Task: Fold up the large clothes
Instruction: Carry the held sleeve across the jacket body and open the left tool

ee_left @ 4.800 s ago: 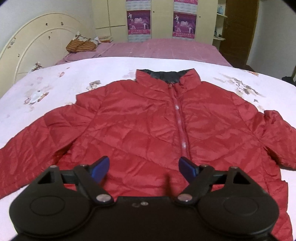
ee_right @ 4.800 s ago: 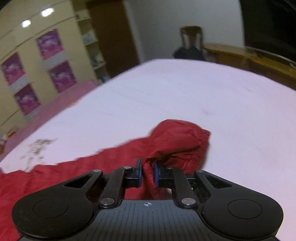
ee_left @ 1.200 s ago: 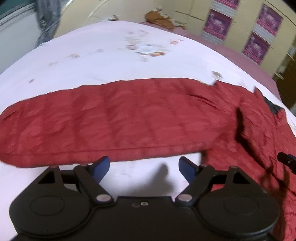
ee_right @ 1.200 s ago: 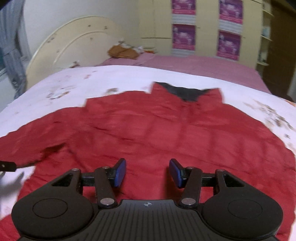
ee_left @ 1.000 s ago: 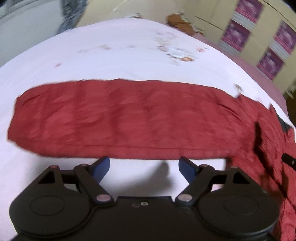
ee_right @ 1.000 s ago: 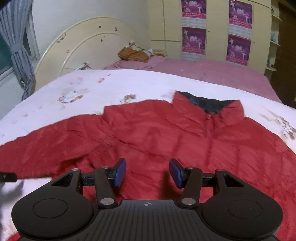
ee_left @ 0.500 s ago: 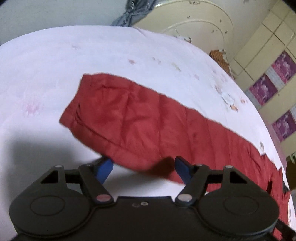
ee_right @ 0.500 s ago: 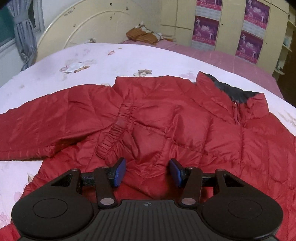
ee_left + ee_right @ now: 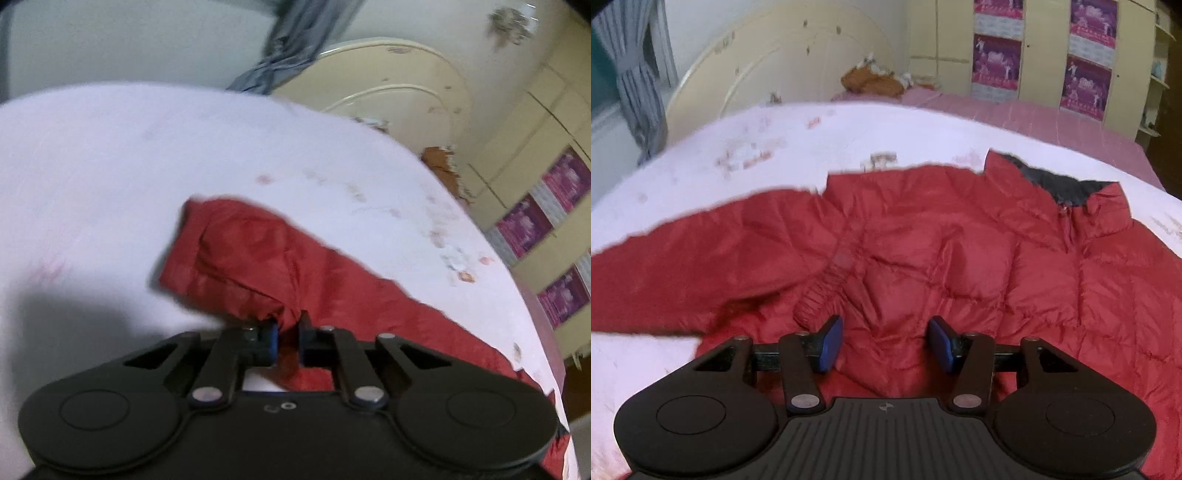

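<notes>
Left claw (image 9: 287,341) pinches only a thin fold of the sleeve (image 9: 240,254); slick quilted fabric could slip free when lifted. Right claw (image 9: 884,345), spread, hovers over the jacket (image 9: 960,258).

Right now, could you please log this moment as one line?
left tool: shut on red quilted jacket sleeve | right tool: open over jacket | bed
</notes>
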Demonstrator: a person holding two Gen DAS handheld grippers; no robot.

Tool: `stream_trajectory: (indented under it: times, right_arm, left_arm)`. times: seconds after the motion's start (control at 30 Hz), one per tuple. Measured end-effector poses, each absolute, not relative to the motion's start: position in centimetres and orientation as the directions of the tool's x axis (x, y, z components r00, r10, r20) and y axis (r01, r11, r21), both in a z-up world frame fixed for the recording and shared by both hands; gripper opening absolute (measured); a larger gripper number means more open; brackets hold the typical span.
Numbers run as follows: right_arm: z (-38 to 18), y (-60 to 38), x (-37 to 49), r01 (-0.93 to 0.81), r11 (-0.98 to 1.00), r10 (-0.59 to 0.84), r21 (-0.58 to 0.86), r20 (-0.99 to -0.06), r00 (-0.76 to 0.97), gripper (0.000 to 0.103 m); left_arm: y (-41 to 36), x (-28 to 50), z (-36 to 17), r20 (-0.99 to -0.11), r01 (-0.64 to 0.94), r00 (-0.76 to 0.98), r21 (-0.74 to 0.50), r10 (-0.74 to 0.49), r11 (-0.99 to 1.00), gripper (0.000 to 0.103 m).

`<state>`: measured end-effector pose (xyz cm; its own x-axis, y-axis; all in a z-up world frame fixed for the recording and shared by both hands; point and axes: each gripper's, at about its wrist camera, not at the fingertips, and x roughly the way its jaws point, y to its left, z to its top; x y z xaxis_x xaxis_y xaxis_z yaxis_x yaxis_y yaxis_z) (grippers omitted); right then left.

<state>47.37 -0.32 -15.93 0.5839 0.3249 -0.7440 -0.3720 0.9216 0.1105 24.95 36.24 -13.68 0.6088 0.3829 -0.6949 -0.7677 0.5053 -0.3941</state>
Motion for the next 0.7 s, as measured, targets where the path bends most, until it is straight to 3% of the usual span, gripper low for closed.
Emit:
stream_trajectory:
  times: [0.07, 0.23, 0.47, 0.7]
  right_arm:
    - [-16.7, -0.2, 47.6, -0.38, 0.918, 0.321, 0.114, -0.775, 0.544, 0.051]
    - [-14.8, -2.0, 46.9, -0.35, 0.922, 0.354, 0.168, -0.732, 0.582, 0.051]
    - [-13.2, -6.4, 45.7, -0.26, 0.946, 0.318, 0.195, -0.716, 0.621, 0.051]
    - [-12.7, -12.5, 43.7, -0.131, 0.972, 0.233, 0.196, -0.718, 0.656, 0.052]
  left_arm:
    - [35.0, 26.1, -12.2, -0.665, -0.725, 0.646, -0.379, 0.375, 0.575, 0.007]
    - [30.9, 30.5, -8.9, -0.602, -0.584, 0.74, -0.352, 0.301, 0.731, 0.007]
    - [20.9, 36.8, -6.7, -0.558, -0.261, 0.829, -0.331, 0.035, 0.907, 0.007]
    - [8.0, 41.6, -8.7, -0.584, 0.068, 0.777, -0.293, -0.235, 0.954, 0.007]
